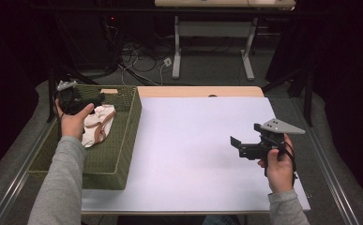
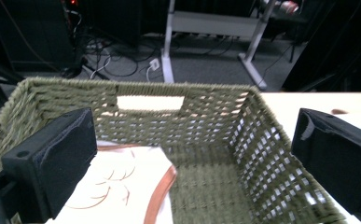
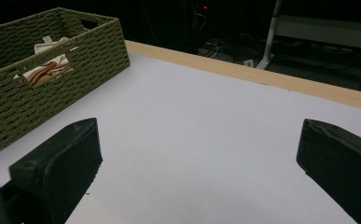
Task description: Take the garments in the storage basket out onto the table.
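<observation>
left tongs (image 1: 96, 99): jaws wide apart, empty, poised over the basket (image 1: 123, 140) at 9 o'clock, likely to pick | cloth (image 1: 99, 123): lying inside the basket | right tongs (image 1: 237, 143): agape, empty, parked over the counter (image 1: 193, 150) at 4 o'clock

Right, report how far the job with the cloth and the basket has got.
Done, it seems: the cream cloth with brown trim lies inside the green woven basket. In hand: nothing; the left gripper hangs open over the basket, and the right gripper is open above the white table. Left: probably only pulling the left hand clear.
</observation>
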Motion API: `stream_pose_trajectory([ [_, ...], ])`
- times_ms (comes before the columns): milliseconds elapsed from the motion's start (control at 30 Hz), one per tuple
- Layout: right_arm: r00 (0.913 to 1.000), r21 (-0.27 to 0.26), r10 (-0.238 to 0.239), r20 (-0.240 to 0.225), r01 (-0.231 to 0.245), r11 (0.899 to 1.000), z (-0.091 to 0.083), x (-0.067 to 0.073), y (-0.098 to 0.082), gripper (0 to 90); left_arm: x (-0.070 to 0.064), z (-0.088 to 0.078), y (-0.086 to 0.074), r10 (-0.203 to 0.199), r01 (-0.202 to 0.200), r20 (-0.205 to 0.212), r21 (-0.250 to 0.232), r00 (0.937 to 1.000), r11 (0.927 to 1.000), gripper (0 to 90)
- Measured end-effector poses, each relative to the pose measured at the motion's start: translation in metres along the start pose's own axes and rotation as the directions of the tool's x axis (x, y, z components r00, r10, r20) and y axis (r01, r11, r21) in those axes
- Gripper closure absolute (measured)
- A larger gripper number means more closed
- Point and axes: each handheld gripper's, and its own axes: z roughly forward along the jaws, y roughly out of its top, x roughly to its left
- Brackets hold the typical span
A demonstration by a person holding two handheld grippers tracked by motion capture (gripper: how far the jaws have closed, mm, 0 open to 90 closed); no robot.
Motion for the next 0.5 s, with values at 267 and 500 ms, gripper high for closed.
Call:
stream_pose_trajectory([
  [267, 1.0000, 0.001, -0.001, -0.003, 0.001, 1.000, 0.000, 0.000, 0.000, 0.0, 0.005, 0.009, -0.010, -0.031, 0.031, -0.030, 0.009, 0.9991, 0.9995, 0.3],
  [500, 1.0000, 0.005, -0.004, -0.004, 0.004, 1.000, 0.001, 0.000, -0.001, 0.0, 0.008, 0.015, -0.015, -0.045, 0.046, -0.046, 0.038, 0.9980, 0.9982, 0.3],
])
